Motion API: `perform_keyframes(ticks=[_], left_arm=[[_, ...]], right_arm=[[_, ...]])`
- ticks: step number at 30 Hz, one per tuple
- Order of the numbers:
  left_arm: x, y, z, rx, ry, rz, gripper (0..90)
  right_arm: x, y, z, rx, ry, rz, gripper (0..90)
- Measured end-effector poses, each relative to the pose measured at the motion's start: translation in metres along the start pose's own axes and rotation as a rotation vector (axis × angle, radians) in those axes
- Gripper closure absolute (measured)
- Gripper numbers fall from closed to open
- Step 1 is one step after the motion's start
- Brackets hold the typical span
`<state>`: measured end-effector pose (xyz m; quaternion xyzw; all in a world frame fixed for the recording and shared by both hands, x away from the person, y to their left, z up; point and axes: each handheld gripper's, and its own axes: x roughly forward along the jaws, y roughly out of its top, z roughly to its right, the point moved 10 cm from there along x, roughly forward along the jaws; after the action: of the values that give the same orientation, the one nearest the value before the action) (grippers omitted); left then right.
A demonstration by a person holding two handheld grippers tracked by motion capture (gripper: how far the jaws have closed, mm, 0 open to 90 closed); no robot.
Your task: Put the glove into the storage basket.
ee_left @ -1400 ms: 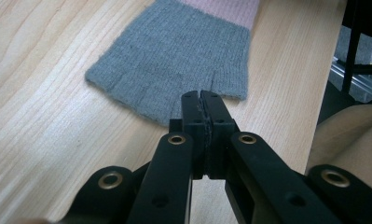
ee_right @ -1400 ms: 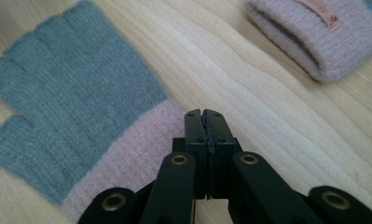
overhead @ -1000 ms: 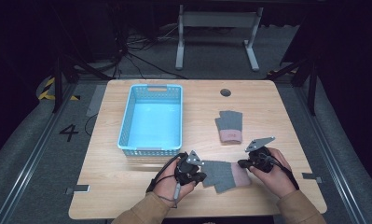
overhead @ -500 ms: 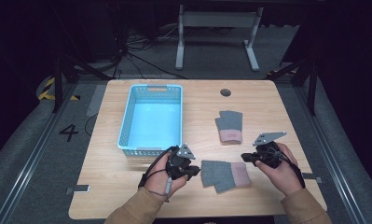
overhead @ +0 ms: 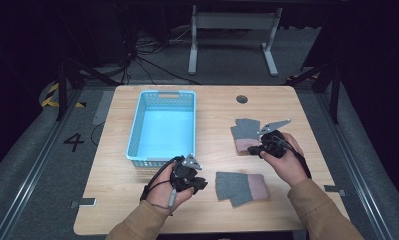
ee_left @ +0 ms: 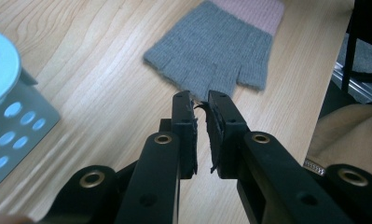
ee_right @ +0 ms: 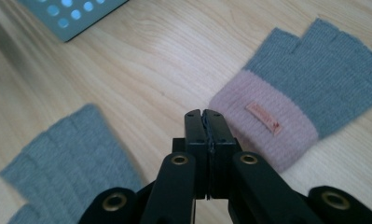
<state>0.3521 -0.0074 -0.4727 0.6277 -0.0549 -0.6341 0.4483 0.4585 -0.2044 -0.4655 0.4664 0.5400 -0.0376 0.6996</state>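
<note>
A light wooden table (overhead: 137, 210) stands on dark grey floor (overhead: 32, 190). At 12 o'clock a white metal stand (overhead: 232, 22); at 9 o'clock yellow-black hazard tape (overhead: 52, 95).

My left gripper (overhead: 199, 184) low near table edge, jaws just been opening, narrow gap, nothing between pads. My right gripper (overhead: 254, 149) farther forward, jaws pressed together, empty. Both forearms enter from bottom, sleeves tan, hands wrapped around gripper bodies.
</note>
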Motion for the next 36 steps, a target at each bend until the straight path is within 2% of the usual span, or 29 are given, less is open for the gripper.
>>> perform_keyframes(ticks=[7,8,10,11,13,14,20,22,26,36], left_arm=[[-0.007,-0.008,-0.005,-0.02,0.009,0.003,80.9],[-0.008,-0.01,-0.006,-0.023,0.013,0.006,80.9],[-0.008,-0.011,-0.006,-0.025,0.016,0.007,80.9],[-0.009,-0.013,-0.006,-0.026,0.015,0.002,80.7],[-0.01,-0.014,-0.007,-0.029,0.019,0.004,80.7],[-0.011,-0.015,-0.008,-0.035,0.021,0.004,80.6],[-0.012,-0.017,-0.01,-0.045,0.025,0.006,80.4],[-0.011,-0.018,-0.011,-0.048,0.022,0.005,80.4],[-0.01,-0.018,-0.01,-0.04,0.021,-0.002,80.3],[-0.008,-0.017,-0.009,-0.036,0.021,-0.003,79.7]], right_arm=[[0.021,0.013,0.008,0.009,-0.008,-0.011,90.0],[0.03,0.017,0.01,0.008,-0.006,-0.016,90.0],[0.033,0.018,0.01,0.012,-0.006,-0.02,90.0],[0.042,0.019,0.011,0.007,-0.007,-0.039,90.0],[0.045,0.019,0.011,0.003,-0.005,-0.043,90.0],[0.054,0.02,0.012,0.0,-0.006,-0.061,90.0],[0.07,0.02,0.01,-0.01,0.007,-0.085,90.0],[0.073,0.019,0.012,-0.01,-0.006,-0.091,90.0],[0.075,0.016,0.012,0.001,0.002,-0.092,90.0],[0.068,0.004,0.022,0.023,-0.011,-0.111,90.0]])
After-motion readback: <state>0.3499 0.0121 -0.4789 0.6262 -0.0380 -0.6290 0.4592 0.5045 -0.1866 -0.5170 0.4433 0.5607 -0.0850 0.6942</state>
